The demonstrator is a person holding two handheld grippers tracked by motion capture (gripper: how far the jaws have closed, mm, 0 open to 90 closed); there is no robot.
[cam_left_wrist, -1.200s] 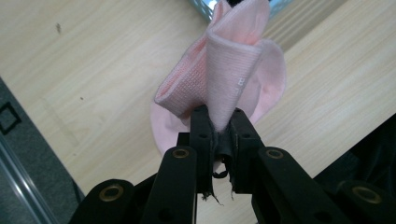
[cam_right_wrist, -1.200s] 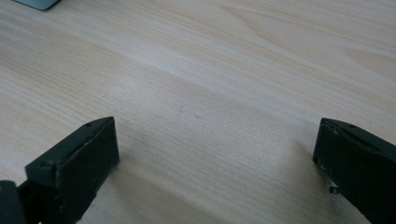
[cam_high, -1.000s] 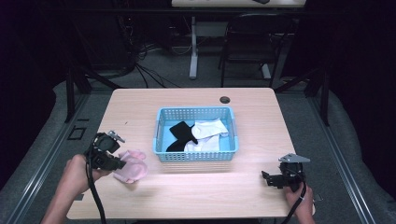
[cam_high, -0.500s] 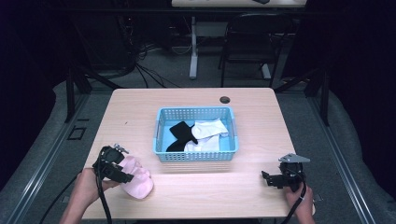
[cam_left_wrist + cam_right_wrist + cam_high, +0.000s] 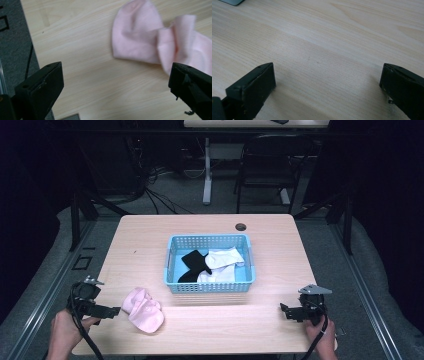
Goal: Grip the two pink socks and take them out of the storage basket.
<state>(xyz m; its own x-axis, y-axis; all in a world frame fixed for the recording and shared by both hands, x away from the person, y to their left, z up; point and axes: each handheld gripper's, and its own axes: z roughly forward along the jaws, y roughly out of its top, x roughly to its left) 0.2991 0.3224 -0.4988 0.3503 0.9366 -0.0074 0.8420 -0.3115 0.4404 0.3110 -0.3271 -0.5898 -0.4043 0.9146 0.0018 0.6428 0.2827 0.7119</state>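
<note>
A pink sock (image 5: 143, 307) lies crumpled on the wooden table (image 5: 150, 240), front left; the left gripper view shows the pink sock (image 5: 150, 42) just beyond the jaws. My left gripper (image 5: 114, 310) is open, a little to the sock's left near the table's front left edge, with nothing between its jaws (image 5: 116, 82). My right gripper (image 5: 285, 311) is open over bare wood at the front right, its jaws wide apart (image 5: 327, 82). A blue basket (image 5: 170, 265) in the middle holds a black sock (image 5: 194, 262) and white socks (image 5: 222, 260).
A small dark round hole (image 5: 240, 226) sits at the table's far edge. Grey floor (image 5: 15, 37) shows past the table's left edge. A chair (image 5: 265, 165) and a desk leg (image 5: 206, 170) stand beyond the table.
My left gripper let go of the pink sock and drew back to the left and toward the front edge. The sock now lies flat on the table. The right gripper stayed put.
</note>
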